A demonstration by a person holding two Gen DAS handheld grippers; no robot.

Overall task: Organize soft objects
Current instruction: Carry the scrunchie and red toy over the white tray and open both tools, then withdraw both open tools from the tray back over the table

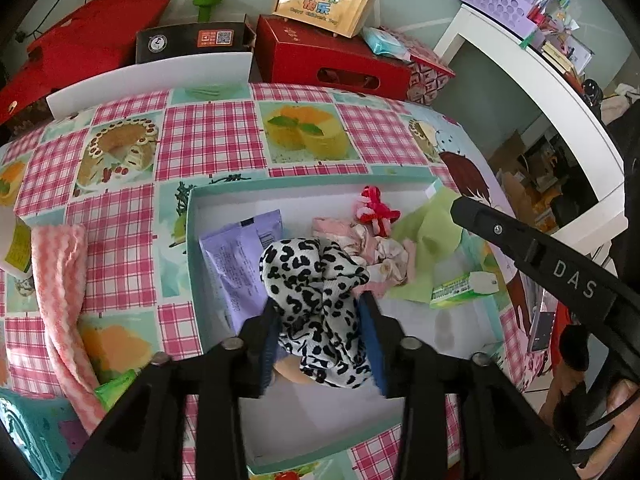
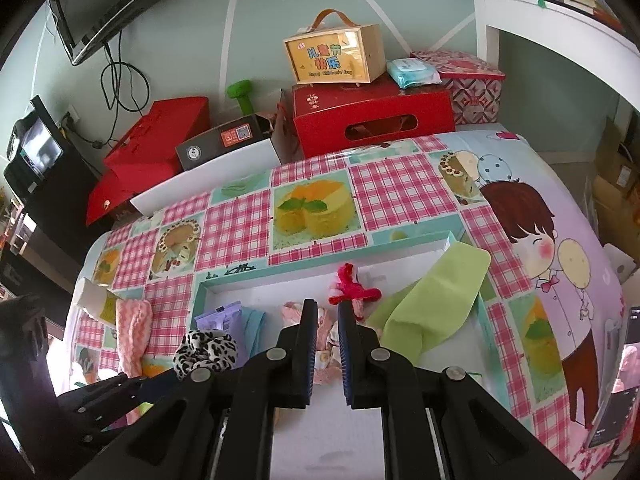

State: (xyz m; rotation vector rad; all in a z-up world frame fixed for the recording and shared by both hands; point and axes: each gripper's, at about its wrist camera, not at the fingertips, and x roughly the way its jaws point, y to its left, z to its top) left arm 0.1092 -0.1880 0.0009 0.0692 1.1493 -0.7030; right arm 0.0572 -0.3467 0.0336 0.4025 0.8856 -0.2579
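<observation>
A black-and-white leopard-print cloth sits between my left gripper's blue pads, touching both, over the white box with a teal rim. It bunches beyond the fingertips. In the box lie a pink floral cloth, a red-and-white knotted piece, a light green cloth draped over the right wall, and a purple packet. My right gripper hovers above the pink floral cloth, fingers nearly together with nothing between them. The leopard-print cloth shows at its lower left.
A pink striped towel and a paper cup lie left of the box on the checked tablecloth. A green gum pack lies in the box. Red boxes and a wooden case stand behind the table; a white shelf stands right.
</observation>
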